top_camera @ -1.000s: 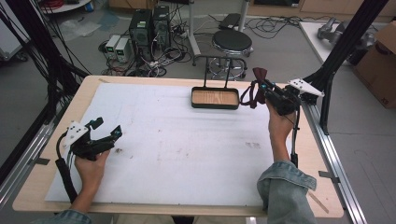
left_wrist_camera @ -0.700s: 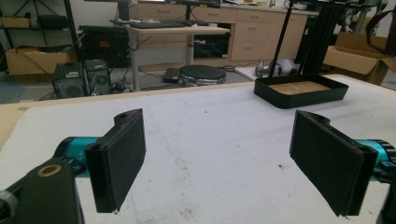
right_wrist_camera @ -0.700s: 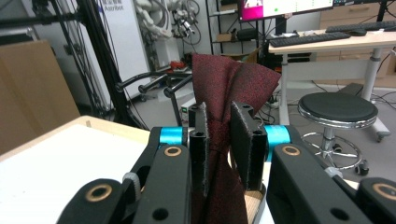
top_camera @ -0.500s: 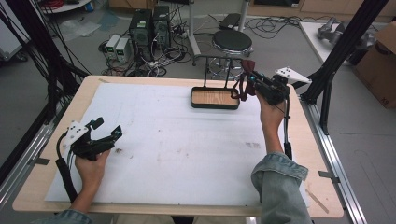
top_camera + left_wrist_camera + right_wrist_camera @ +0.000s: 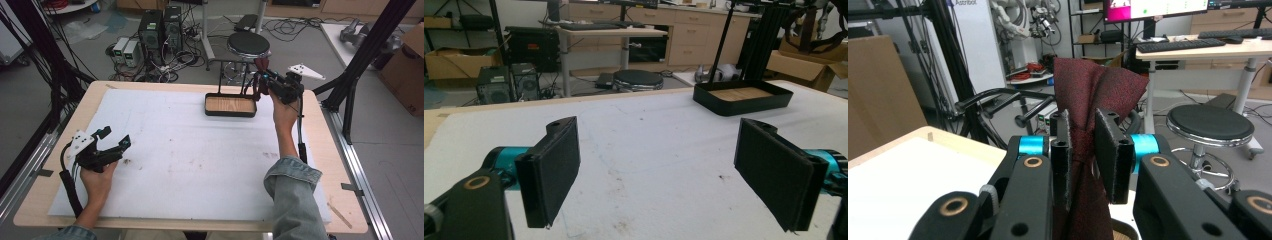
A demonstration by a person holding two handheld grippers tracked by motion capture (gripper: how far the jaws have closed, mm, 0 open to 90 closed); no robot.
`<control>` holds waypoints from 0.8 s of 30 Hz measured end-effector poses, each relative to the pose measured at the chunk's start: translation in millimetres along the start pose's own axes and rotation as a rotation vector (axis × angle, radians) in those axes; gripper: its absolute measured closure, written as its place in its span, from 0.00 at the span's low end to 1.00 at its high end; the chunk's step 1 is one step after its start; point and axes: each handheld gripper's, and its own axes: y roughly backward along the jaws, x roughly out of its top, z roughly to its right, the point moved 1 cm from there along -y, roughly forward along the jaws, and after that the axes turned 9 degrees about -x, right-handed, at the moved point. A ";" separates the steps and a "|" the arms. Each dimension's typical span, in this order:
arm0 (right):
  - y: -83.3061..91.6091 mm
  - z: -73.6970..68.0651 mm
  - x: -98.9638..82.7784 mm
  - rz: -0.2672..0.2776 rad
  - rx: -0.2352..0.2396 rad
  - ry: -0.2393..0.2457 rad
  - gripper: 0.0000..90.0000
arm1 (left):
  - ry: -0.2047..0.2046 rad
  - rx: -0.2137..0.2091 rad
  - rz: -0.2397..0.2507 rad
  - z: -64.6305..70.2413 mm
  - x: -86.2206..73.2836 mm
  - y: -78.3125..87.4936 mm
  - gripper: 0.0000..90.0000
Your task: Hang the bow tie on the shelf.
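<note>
The person's right arm reaches far forward across the table, forearm stretched out, and the right gripper (image 5: 262, 82) is held raised just beyond the right end of the black tray (image 5: 212, 111) — its jaws clamped on a dark red cloth (image 5: 1093, 95) that stands bunched between the pads. The left hand rests low near the table's left edge, its left gripper (image 5: 669, 170) pointing across the white mat (image 5: 175, 150) with jaws wide apart — nothing between them.

White-matted table (image 5: 165, 150), black tray (image 5: 231, 105)
</note>
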 end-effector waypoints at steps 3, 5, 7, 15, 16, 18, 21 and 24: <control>-3.6 3.1 -0.2 0.001 -0.004 -0.016 0.86 | 0.001 0.000 -0.003 -0.7 -0.5 0.8 0.21; -5.2 3.0 -0.2 -0.003 -0.012 -0.022 0.86 | 0.002 0.002 -0.002 -1.0 -0.8 1.0 0.21; -8.6 2.9 0.5 -0.013 -0.017 -0.009 0.86 | 0.005 0.001 0.000 -1.4 -0.9 1.1 0.21; -13.6 11.7 -0.9 -0.012 -0.057 -0.027 0.86 | 0.006 -0.001 -0.001 -1.5 -1.3 1.7 0.21; -14.0 12.7 -1.1 -0.007 -0.058 -0.033 0.86 | 0.005 -0.001 -0.002 -1.6 -1.4 1.7 0.21; -15.0 14.2 -2.3 -0.015 -0.073 -0.028 0.86 | 0.005 0.000 -0.004 -1.8 -1.3 1.9 0.21; -16.2 16.7 -4.3 -0.029 -0.088 -0.026 0.86 | 0.007 0.000 -0.002 -1.7 -1.4 2.1 0.21; -16.2 19.6 -4.9 -0.034 -0.093 -0.024 0.86 | 0.007 0.000 -0.003 -2.0 -1.6 2.3 0.21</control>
